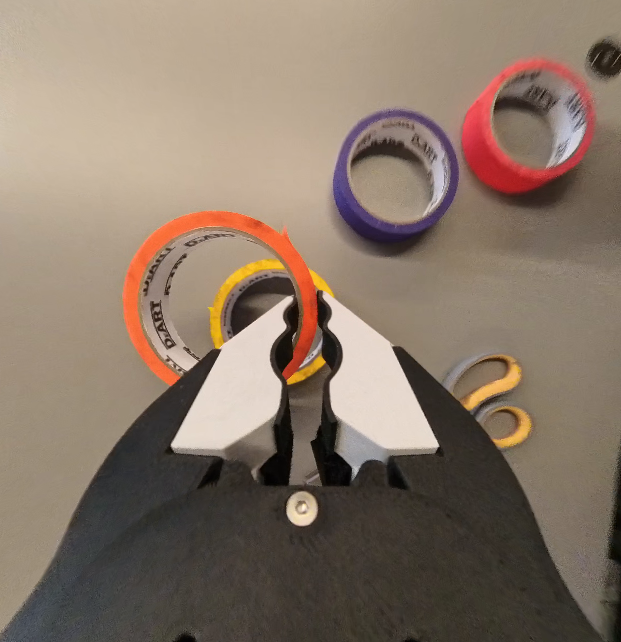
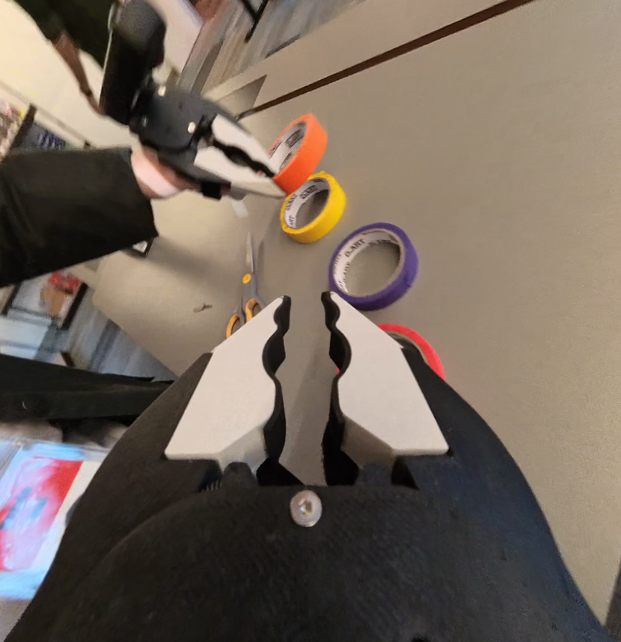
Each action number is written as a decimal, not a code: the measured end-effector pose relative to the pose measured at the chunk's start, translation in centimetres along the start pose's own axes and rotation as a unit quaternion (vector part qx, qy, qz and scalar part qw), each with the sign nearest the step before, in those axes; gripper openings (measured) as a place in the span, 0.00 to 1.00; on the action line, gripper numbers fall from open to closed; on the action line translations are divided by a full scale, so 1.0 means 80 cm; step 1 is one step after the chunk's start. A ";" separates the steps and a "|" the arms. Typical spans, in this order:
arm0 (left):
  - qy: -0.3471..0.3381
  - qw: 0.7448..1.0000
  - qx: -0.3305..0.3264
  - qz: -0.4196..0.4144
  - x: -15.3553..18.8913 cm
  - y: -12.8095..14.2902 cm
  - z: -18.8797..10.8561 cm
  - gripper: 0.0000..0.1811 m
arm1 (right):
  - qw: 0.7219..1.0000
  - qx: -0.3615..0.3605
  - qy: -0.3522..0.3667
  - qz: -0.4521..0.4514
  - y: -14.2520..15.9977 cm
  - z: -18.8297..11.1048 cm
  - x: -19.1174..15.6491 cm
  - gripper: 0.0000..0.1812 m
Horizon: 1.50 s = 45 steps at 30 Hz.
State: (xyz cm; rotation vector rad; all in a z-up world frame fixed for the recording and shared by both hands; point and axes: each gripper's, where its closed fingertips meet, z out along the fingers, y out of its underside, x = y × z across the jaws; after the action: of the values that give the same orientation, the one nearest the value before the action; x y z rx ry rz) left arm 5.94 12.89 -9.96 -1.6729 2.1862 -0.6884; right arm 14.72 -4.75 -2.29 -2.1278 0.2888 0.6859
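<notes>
Left wrist view: left gripper (image 1: 306, 305) clamps orange tape roll (image 1: 211, 222) upright on edge; right gripper (image 2: 305, 302) parted, holding nothing.

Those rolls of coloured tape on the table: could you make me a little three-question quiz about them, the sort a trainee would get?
1. True or false: the left gripper is shut on the orange tape roll.
2. Which roll lies directly under the held roll? A. purple tape roll B. yellow tape roll C. red tape roll
3. Fill in: the right gripper is open and holds ____; the scissors lie beside its fingers on the table.

Key: 1 true (the roll's wall sits between the fingers, lifted and tilted). 2 B. 3 nothing.
</notes>
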 end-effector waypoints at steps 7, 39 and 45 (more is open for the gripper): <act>-0.029 0.997 -0.064 0.039 0.016 0.045 0.043 0.05 | 0.997 0.049 0.015 0.061 0.012 -0.031 0.032 0.09; -0.092 0.983 -0.156 -0.028 -0.245 -0.040 0.101 0.24 | 0.996 -0.026 0.065 0.058 0.097 -0.057 0.032 0.09; -0.156 0.978 0.058 -0.121 -0.203 -0.070 -0.003 0.40 | 0.989 -0.092 0.116 -0.018 0.069 0.041 0.046 0.10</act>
State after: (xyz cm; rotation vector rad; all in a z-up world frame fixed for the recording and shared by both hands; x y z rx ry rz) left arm 14.83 27.37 -7.52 -1.8608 1.7145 -0.5549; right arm 14.11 -5.34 -9.66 -2.3874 0.3221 0.4570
